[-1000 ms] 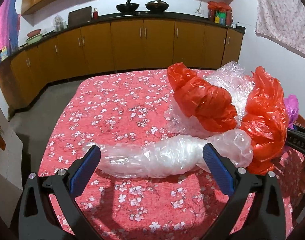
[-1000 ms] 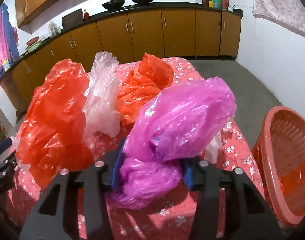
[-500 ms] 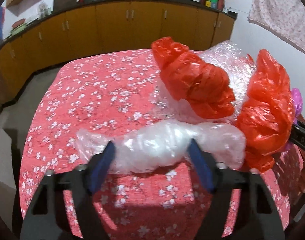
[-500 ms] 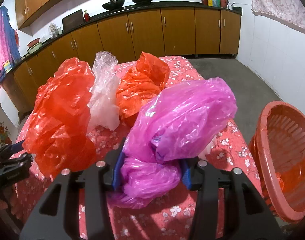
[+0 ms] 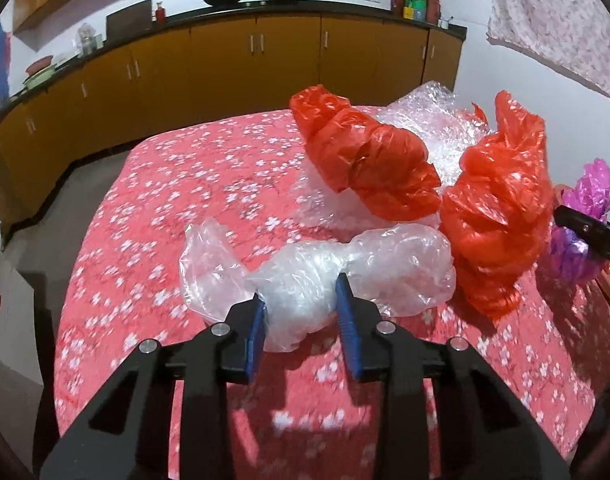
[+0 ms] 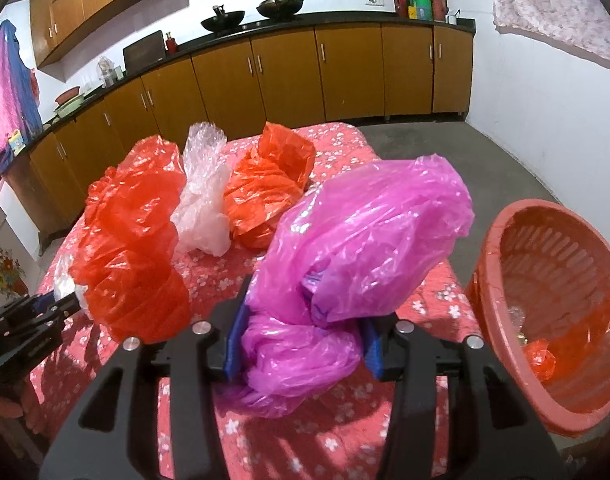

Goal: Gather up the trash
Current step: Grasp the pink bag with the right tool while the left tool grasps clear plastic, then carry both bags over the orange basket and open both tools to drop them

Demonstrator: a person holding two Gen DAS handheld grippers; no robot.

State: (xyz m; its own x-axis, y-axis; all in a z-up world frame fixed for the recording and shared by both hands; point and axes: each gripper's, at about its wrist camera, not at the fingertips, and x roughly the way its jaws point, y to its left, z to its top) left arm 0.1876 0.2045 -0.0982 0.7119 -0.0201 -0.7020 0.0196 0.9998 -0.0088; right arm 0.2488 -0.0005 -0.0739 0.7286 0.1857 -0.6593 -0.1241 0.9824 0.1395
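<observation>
Squeezing the clear plastic bag [image 5: 313, 280] at its twisted middle, the left gripper [image 5: 303, 322] has just been closing its jaws; the blue pads now pinch the bag's waist, with a puffed end bulging out to either side of them. The bag lies on the floral red cloth [image 5: 177, 208] that covers the surface below.

Beyond the left jaws: a red bag [image 5: 365, 160] lying over crinkled bubble wrap [image 5: 437, 120]. Beyond and to the right of them: a second red bag [image 5: 501, 208], bunched upright, just beside the clear bag's right end.

Right gripper [image 6: 301, 354]: jaws partly closed, clamped on the lower knot of the magenta bag [image 6: 365, 240]. The bag's upper bulk billows above and ahead of the jaws, clear of the cloth as far as can be told.

To the right of the right jaws, near them: a red slotted basket [image 6: 505, 248], tilted toward the camera, with a small scrap of orange-red plastic [image 6: 539, 360] inside.

To the left of the right jaws: the bunched red bag; farther ahead, the bubble wrap and the other red bag.

Behind everything: brown kitchen cabinets [image 6: 285, 76].
</observation>
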